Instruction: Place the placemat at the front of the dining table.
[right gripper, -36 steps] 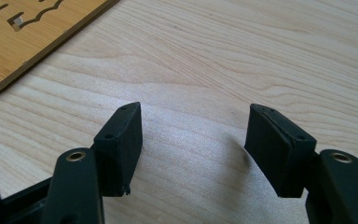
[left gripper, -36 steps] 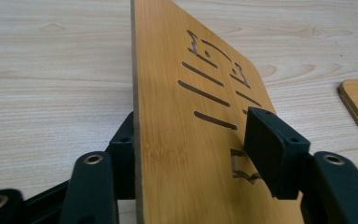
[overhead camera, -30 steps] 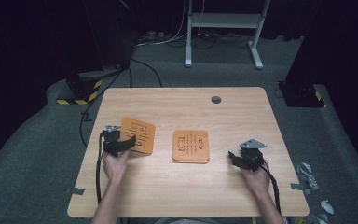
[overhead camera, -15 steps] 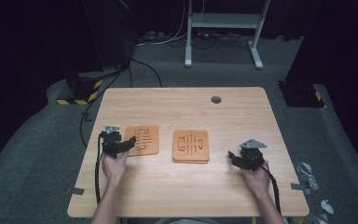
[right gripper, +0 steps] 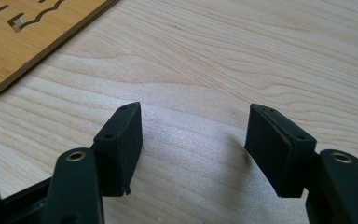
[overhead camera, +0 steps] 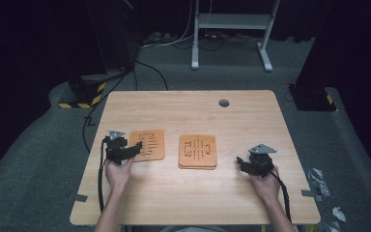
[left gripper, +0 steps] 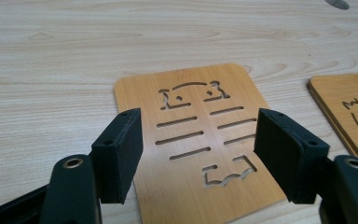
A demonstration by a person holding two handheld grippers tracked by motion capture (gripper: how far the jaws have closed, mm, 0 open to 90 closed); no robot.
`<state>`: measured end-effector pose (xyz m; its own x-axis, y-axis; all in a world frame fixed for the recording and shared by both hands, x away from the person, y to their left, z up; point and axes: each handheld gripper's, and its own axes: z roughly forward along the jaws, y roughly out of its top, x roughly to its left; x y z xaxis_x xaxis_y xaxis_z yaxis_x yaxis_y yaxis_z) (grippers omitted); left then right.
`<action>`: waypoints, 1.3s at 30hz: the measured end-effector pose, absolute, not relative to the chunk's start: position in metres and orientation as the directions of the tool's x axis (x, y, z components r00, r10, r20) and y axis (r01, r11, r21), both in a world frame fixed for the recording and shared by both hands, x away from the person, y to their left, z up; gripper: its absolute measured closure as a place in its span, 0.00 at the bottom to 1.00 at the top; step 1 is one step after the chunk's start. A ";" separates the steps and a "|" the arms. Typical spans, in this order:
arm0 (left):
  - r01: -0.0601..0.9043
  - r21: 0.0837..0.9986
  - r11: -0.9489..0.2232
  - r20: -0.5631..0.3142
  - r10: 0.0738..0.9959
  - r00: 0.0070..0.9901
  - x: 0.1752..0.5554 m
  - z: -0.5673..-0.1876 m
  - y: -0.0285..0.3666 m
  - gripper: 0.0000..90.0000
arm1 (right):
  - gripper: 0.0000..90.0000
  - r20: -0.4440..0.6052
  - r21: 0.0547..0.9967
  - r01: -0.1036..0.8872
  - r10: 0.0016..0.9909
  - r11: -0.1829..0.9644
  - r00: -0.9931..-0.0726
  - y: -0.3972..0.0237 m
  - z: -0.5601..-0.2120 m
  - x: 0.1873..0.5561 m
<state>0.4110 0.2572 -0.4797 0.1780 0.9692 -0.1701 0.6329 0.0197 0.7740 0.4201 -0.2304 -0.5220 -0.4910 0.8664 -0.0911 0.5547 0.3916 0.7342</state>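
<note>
Left fingers (left gripper: 130,154) spread wide over loose coaster (left gripper: 200,140), gripping nothing, as if just set down; right fingers (right gripper: 121,147) wide, empty, waiting beside stack (overhead camera: 197,151)

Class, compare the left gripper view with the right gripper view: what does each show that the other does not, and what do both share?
Left gripper view alone: a single bamboo board lying flat on the table, its whole cut-out pattern of slots and shapes visible, framed between the open left claw, the pads not touching it; a dark round hole in the tabletop at the far edge.

Right gripper view alone: the open right claw above bare wood.

Both share: the light wooden table and part of the stacked boards, cut off at the picture's edge.
</note>
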 end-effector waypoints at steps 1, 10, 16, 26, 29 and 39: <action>0.632 0.775 0.018 -0.170 0.969 0.181 0.410 -0.479 0.257 0.36 | 0.40 -0.088 0.734 0.557 0.868 0.389 -0.489 -0.230 -0.522 0.420; 0.618 0.786 0.017 -0.181 0.962 0.205 0.402 -0.471 0.255 0.36 | 0.40 -0.091 0.734 0.555 0.867 0.391 -0.490 -0.230 -0.522 0.420; 0.616 0.788 0.001 -0.176 0.959 0.224 0.398 -0.468 0.253 0.36 | 0.40 -0.089 0.735 0.556 0.867 0.390 -0.490 -0.230 -0.522 0.420; 0.596 0.803 -0.002 -0.186 0.949 0.253 0.388 -0.461 0.251 0.36 | 0.40 -0.082 0.736 0.560 0.871 0.381 -0.485 -0.230 -0.522 0.420; 0.594 0.805 -0.002 -0.187 0.948 0.257 0.385 -0.459 0.251 0.36 | 0.40 -0.079 0.734 0.563 0.870 0.381 -0.487 -0.230 -0.522 0.420; 0.587 0.809 -0.012 -0.193 0.938 0.286 0.372 -0.456 0.247 0.36 | 0.40 -0.077 0.733 0.564 0.871 0.379 -0.486 -0.231 -0.522 0.420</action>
<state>0.3724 0.2474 -0.4559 0.2860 0.9385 -0.1934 0.5872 -0.0122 0.8093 0.4204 -0.2306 -0.5219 -0.4859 0.8706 -0.0768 0.5641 0.3795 0.7334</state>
